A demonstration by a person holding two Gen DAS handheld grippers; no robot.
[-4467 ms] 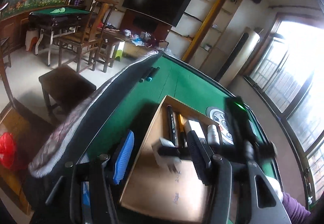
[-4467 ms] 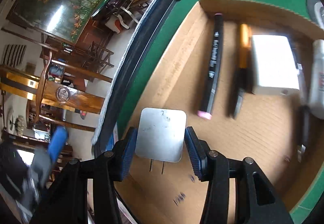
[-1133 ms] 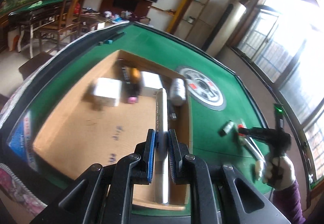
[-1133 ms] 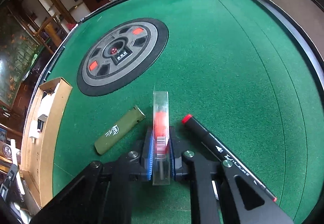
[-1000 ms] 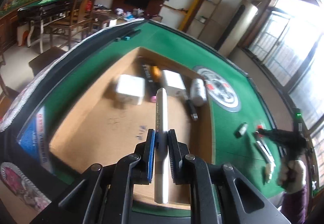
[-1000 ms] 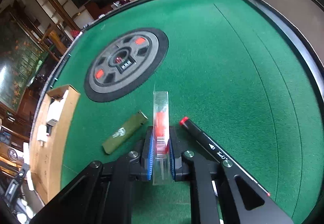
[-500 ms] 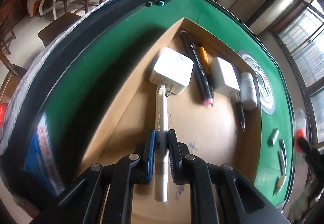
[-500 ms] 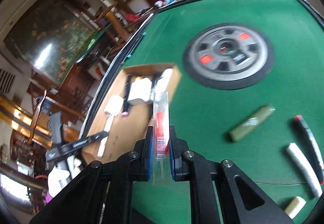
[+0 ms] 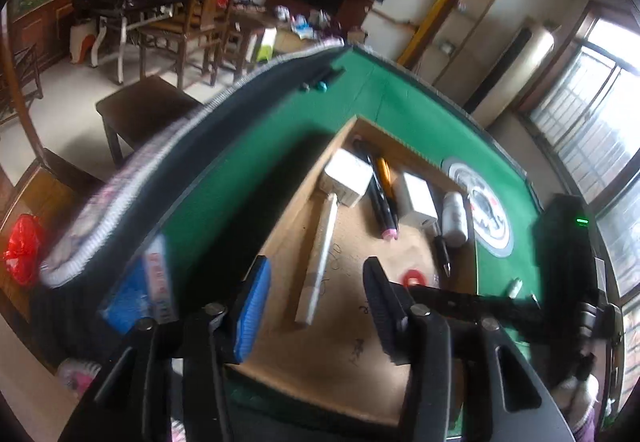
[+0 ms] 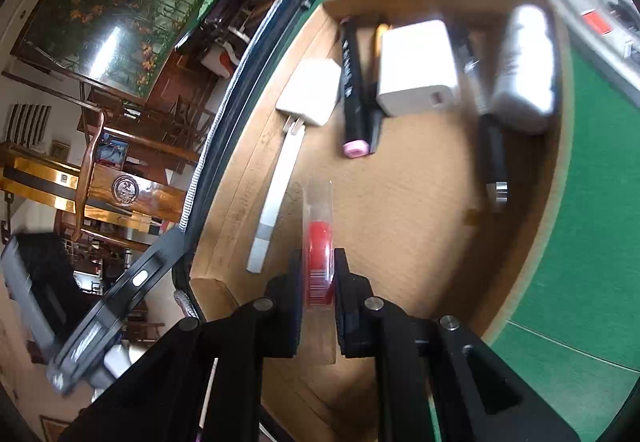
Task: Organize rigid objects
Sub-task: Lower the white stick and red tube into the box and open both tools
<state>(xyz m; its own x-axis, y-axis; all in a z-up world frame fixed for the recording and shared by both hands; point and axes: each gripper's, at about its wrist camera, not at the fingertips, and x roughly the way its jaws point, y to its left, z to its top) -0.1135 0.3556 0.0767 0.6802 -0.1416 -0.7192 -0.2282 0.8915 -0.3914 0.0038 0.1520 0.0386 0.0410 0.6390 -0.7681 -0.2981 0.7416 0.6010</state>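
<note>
The left gripper (image 9: 316, 302) hangs over the near end of the cardboard box (image 9: 400, 138) with its jaws spread wide and nothing between them. Just ahead of it, slightly toward its left finger, a long white stick (image 9: 320, 258) lies flat on the box floor, its far end touching a white charger (image 9: 347, 181). Further ahead and to the right lie a black marker with a pink cap (image 9: 380, 202), an orange pen (image 9: 385, 178), a second white charger (image 9: 418, 200), a white bottle (image 9: 454, 218) and a dark pen (image 9: 442, 254).

The right gripper (image 10: 318, 282) is clamped on a clear plastic case with a red insert (image 10: 318, 242), held edge-up over the box floor; whether the case touches the cardboard is hard to tell. To its left and just ahead lies the white stick (image 10: 276, 198). The box (image 10: 558, 146) sits on the green worktop (image 10: 600, 202), whose round centre panel (image 10: 596, 18) lies beyond the box, to the right.
</note>
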